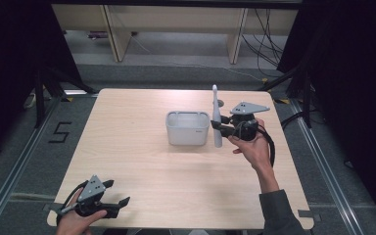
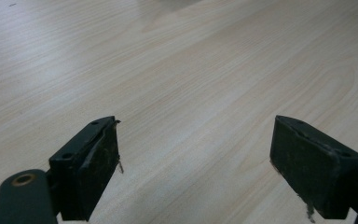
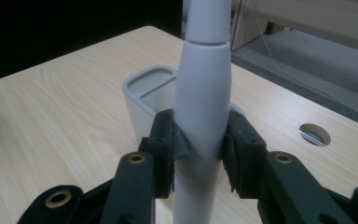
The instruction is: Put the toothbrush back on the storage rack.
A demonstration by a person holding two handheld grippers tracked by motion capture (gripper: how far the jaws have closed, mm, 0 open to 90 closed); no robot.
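Note:
A long white tapered handle stands upright just right of a grey-white rectangular bin on the table's middle. My right gripper is shut on this handle at mid-height; in the right gripper view the handle sits pinched between the two black pads, with the divided bin directly behind it. The handle's top end runs out of that view. My left gripper rests near the table's front left corner, held by a hand, jaws wide apart over bare wood with nothing between them.
The light wood table has a round cable hole near its far right side. Beyond the far edge are a bench's legs and loose cables on the floor. Metal rails run along both sides of the table.

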